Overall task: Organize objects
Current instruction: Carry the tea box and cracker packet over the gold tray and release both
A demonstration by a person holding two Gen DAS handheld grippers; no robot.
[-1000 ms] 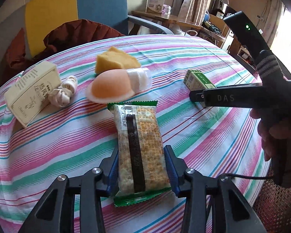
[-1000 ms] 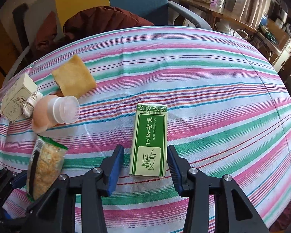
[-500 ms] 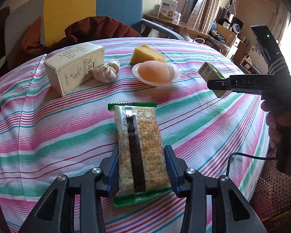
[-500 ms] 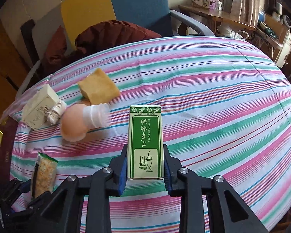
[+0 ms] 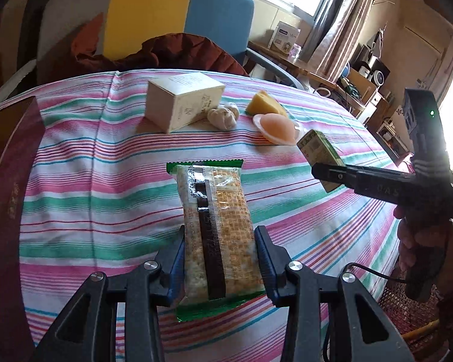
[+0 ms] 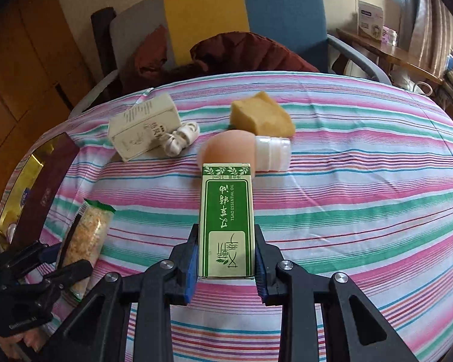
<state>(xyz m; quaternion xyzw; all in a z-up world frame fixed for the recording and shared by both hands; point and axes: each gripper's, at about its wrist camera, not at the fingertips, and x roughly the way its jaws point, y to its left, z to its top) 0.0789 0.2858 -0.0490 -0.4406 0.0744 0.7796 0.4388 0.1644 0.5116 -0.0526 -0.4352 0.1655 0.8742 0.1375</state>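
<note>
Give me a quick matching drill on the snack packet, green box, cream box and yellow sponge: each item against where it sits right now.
Items:
1. snack packet
2. green box
3. cream box
4. yellow sponge

Places:
A. lying on the tablecloth beside the knotted white cord
B. clamped in the right gripper
C. on the cloth behind the peach bottle
D. clamped in the left gripper

Pairs: 1-D, 2-B, 3-A, 4-C

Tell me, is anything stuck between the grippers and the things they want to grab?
No. The left gripper already clamps the cracker packet, and the right gripper clamps the green box. Nothing sits between.
</note>
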